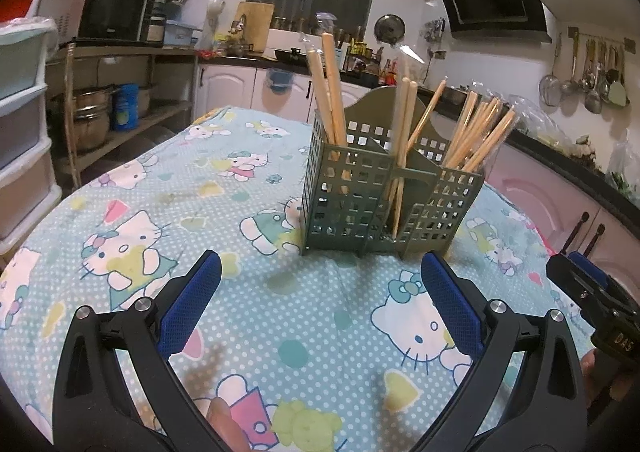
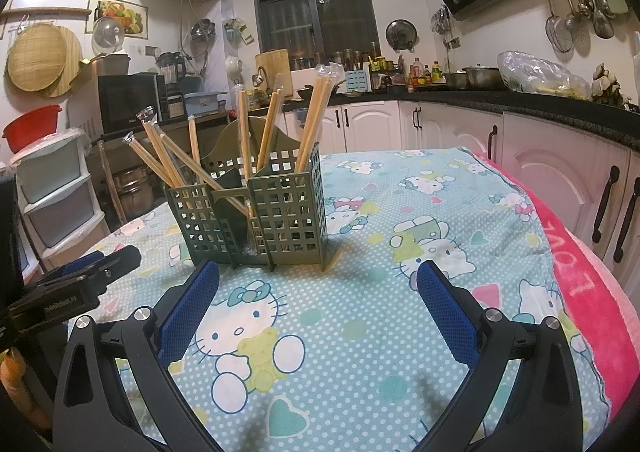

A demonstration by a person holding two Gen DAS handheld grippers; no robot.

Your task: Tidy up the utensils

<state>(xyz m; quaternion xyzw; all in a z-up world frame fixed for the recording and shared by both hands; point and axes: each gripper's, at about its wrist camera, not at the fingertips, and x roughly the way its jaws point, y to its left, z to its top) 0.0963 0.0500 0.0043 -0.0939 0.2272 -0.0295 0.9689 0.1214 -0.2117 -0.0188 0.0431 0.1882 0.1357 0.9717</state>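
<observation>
Both tools hang over the counter with fingers spread apart, holding nothing: the left tool (image 1: 320, 284) faces the rack (image 1: 384, 187) head-on, while the right tool (image 2: 318, 284) sits just right of it. The rack is an olive-green grid box with three compartments, each bristling with pale wooden chopsticks (image 1: 332, 87), some in clear sleeves. A Hello Kitty cloth (image 2: 400, 252) covers the counter, open on every side. The pink blanket (image 2: 580, 272) at the right edge reads "LOVE".
</observation>
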